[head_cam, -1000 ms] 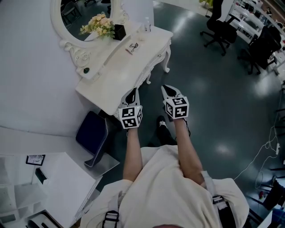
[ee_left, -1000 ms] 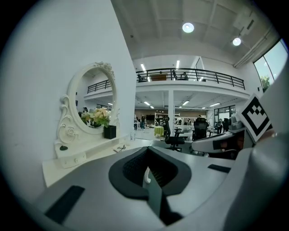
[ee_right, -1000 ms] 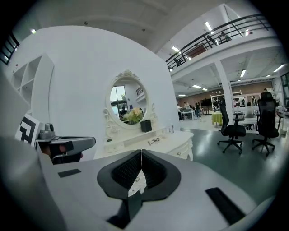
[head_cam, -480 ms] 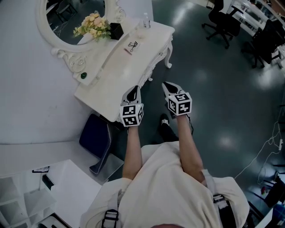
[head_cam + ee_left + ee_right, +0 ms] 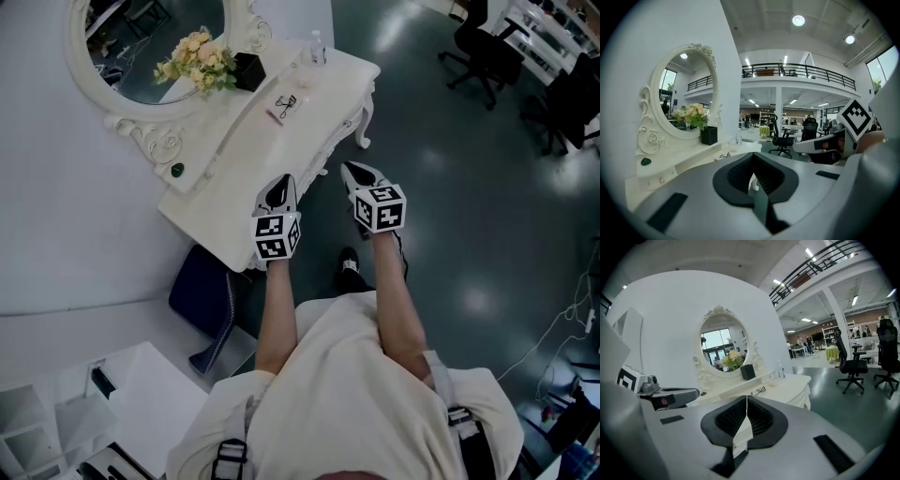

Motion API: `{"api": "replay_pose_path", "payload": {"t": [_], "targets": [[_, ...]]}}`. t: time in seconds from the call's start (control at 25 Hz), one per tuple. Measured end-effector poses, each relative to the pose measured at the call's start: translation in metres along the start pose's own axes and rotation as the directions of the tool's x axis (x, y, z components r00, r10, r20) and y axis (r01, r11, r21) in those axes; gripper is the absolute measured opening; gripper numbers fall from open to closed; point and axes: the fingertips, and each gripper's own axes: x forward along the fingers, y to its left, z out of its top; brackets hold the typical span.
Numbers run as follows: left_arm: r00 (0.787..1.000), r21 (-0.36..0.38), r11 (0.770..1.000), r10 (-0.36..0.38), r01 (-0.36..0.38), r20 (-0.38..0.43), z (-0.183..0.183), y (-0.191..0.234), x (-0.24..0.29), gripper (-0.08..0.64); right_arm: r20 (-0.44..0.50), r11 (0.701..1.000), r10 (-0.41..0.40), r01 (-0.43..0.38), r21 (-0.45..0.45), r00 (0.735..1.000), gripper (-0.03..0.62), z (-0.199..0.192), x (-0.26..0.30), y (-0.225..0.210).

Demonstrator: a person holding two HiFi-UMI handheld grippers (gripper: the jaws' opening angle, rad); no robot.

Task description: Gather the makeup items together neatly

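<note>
Your left gripper (image 5: 278,192) and right gripper (image 5: 359,178) both have their jaws pressed together on nothing, which only their own views show. The head view shows them hovering at the near edge of a white dressing table (image 5: 244,159). They are well apart from the eyelash curler (image 5: 284,105) and small bottle (image 5: 317,47) toward its far end.
</note>
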Motion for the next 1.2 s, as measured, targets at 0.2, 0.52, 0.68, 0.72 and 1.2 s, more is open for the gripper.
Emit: {"api": "replay_pose_path", "payload": {"t": [0.2, 0.52, 0.68, 0.72, 1.2], "targets": [[0.999, 0.003, 0.999, 0.033, -0.033, -0.001, 0.011, 0.006, 0.029, 0.014, 0.016, 1.000, 0.030, -0.030, -0.003, 0.999, 0.041, 0.027, 0.024, -0.024], [0.996, -0.018, 0.996, 0.090, -0.090, -0.002, 0.019, 0.005, 0.070, 0.014, -0.009, 0.996, 0.090, -0.090, -0.004, 0.996, 0.041, 0.036, 0.052, -0.054], [0.993, -0.018, 0.994, 0.108, -0.109, -0.040, 0.003, 0.001, 0.077, 0.014, -0.049, 0.994, 0.113, -0.113, 0.007, 0.992, 0.041, 0.020, 0.061, -0.063], [0.992, -0.021, 0.993, 0.114, -0.115, -0.052, -0.002, 0.002, 0.077, 0.014, -0.058, 0.993, 0.120, -0.120, 0.007, 0.991, 0.041, 0.015, 0.062, -0.063], [0.981, -0.051, 0.984, 0.167, -0.173, -0.099, -0.015, 0.014, 0.075, 0.014, -0.094, 0.986, 0.164, -0.160, 0.041, 0.982, 0.041, -0.003, 0.076, -0.064]]}}
